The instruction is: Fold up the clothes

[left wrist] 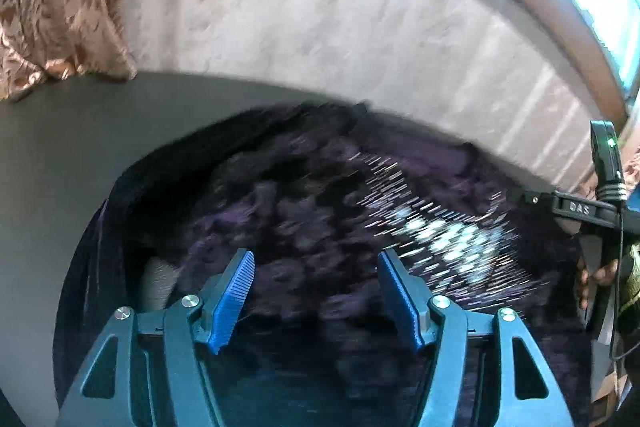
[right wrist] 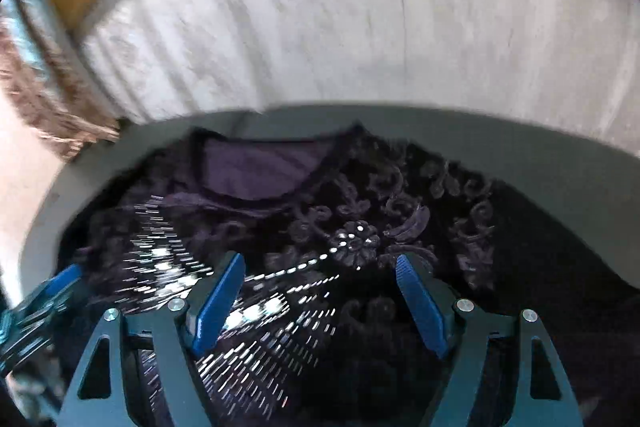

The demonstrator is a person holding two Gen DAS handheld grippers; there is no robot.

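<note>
Hovering over one purple garment point(right wrist: 360, 211), two claws, left point(left wrist: 316, 275) and right point(right wrist: 320, 279), gape empty.

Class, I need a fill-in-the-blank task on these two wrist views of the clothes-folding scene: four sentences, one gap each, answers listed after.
1. The garment lying on the grey table is dark ____ in colour.
2. The jaws of both the left gripper and the right gripper stand ____.
3. The pads on the fingers are coloured ____.
4. Neither gripper is ____ any cloth.

Missing words: purple; open; blue; holding
</note>
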